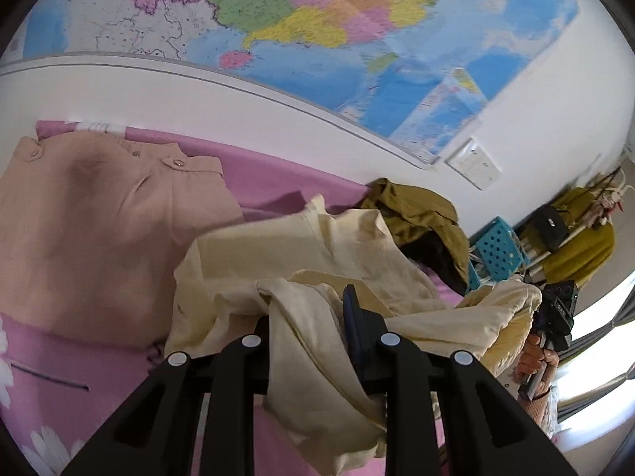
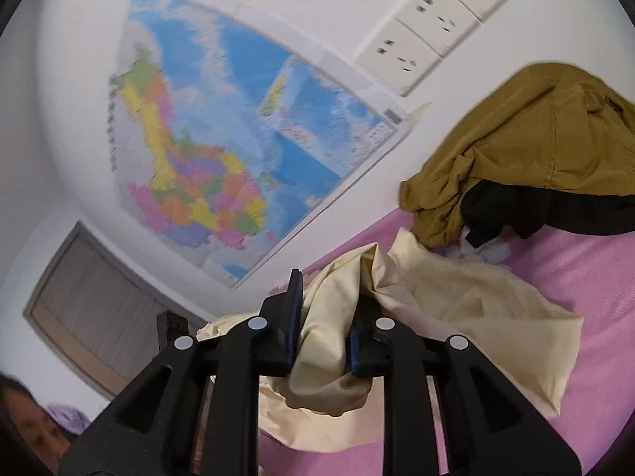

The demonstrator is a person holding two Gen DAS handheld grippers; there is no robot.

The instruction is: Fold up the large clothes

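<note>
A cream garment [image 1: 301,254] hangs bunched above the pink bed sheet [image 1: 51,361]. My left gripper [image 1: 309,313] is shut on a fold of it, cloth spilling down between the fingers. My right gripper [image 2: 329,317] is shut on another part of the cream garment [image 2: 468,301], which drapes down onto the pink sheet [image 2: 595,269]. In the left wrist view the right gripper [image 1: 555,313] shows at the right edge, held by a hand, with cream cloth stretched toward it.
A folded peach garment [image 1: 91,218] lies on the sheet at left. An olive garment over a black one [image 2: 528,150] is heaped by the wall. A map [image 1: 301,27] and wall sockets [image 2: 432,23] are on the wall. A blue perforated crate [image 1: 496,254] stands beyond the bed.
</note>
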